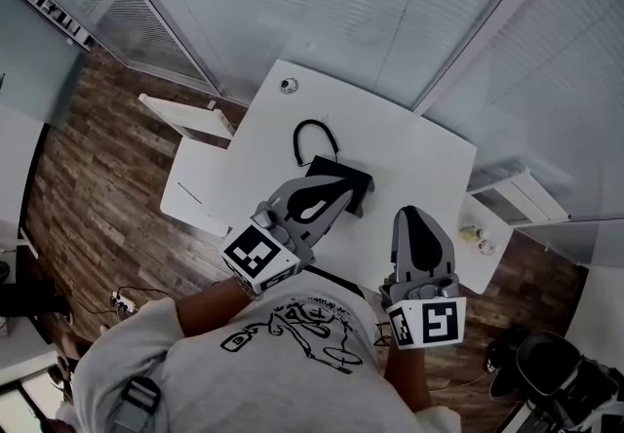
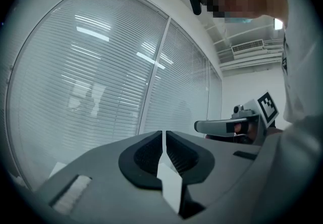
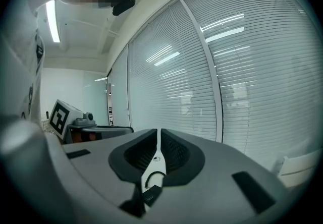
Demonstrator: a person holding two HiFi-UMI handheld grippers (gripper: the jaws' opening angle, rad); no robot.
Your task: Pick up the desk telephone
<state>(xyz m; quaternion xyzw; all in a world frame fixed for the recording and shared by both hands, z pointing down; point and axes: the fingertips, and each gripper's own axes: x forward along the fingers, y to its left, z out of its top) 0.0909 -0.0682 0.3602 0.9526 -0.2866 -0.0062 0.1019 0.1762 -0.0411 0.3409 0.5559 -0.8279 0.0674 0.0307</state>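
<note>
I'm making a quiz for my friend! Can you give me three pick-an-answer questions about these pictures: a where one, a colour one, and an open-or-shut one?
1. Where is the telephone? A on the floor; B on the white table; C on a shelf.
2. What colour is the telephone? A black; B red; C yellow.
3. How does the left gripper stand? A jaws wide apart; B gripping a cup; C jaws shut together.
Answers: B, the head view shows it on the tabletop; A, its body looks black; C, the left gripper view shows the jaws closed together.
</note>
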